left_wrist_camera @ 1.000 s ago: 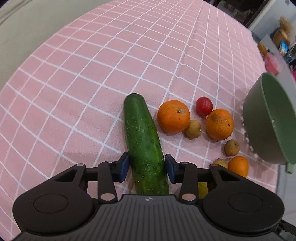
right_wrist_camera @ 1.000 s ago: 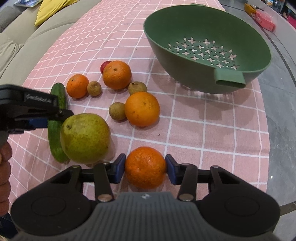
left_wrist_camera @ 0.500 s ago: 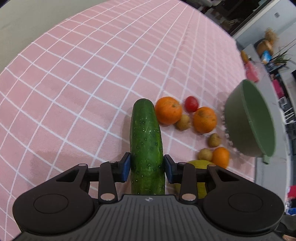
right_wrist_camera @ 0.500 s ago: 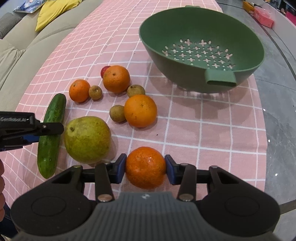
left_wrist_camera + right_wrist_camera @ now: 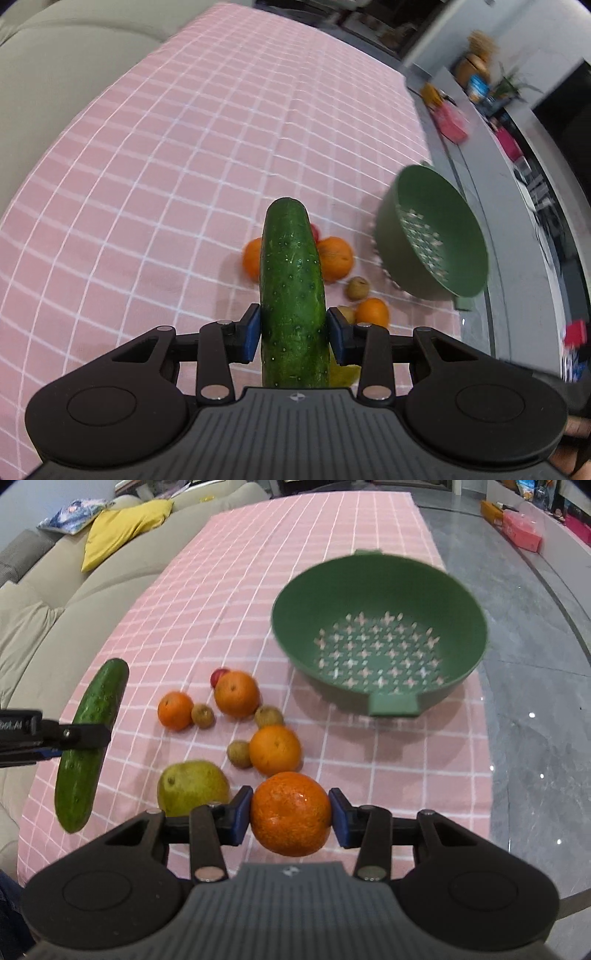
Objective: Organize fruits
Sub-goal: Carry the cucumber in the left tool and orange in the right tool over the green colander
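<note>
My left gripper (image 5: 293, 338) is shut on a green cucumber (image 5: 291, 291) and holds it in the air above the pink checked tablecloth (image 5: 166, 177); it also shows at the left of the right wrist view (image 5: 90, 738). My right gripper (image 5: 290, 821) is shut on an orange (image 5: 290, 812), lifted off the cloth. A green colander (image 5: 380, 642) stands empty ahead of it. On the cloth lie three oranges (image 5: 275, 755), a green pear (image 5: 192, 786), several small brown fruits (image 5: 240, 753) and a small red fruit (image 5: 218, 675).
A beige sofa (image 5: 44, 602) with a yellow cushion (image 5: 122, 528) runs along the left of the table. Grey marble table surface (image 5: 528, 664) lies right of the cloth. A pink box (image 5: 522, 535) sits on a ledge at the far right.
My left gripper closed on the cucumber and lifted it off the cloth. My right gripper rose with the orange and moved towards the colander.
</note>
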`<state>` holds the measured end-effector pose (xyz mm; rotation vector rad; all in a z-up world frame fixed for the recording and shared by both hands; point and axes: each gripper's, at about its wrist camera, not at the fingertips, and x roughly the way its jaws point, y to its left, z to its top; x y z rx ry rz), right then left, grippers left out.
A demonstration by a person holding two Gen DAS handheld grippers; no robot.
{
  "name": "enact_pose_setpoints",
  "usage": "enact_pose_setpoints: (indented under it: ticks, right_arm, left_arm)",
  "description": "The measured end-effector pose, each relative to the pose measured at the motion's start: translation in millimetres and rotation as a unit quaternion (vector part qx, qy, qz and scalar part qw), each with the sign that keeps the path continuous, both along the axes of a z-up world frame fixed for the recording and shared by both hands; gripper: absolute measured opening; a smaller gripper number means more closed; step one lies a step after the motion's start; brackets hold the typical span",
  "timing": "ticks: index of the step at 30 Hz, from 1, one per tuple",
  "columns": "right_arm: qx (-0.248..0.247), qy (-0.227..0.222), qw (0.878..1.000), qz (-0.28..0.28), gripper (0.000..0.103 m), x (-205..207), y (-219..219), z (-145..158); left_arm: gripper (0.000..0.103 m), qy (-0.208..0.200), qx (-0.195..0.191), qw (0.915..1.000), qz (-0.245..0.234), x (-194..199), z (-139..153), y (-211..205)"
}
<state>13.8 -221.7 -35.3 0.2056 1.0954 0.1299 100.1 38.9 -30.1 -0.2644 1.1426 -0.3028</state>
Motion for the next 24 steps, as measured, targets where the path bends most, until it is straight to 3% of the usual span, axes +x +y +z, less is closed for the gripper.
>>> enact_pose_setpoints:
  ticks: [10,24]
  right_arm:
    - [0.006,-0.047,0.998,-0.028,0.041,17,-38,45]
    - [-0.006,-0.049,0.997,-0.056,0.041,96,-84,36]
  left_arm:
    - [0.042,-0.021,0.008,0.9966,-0.079,22,10,-59]
    - [0.042,-0.058,0.026,0.9827,-0.174,87,17,-153]
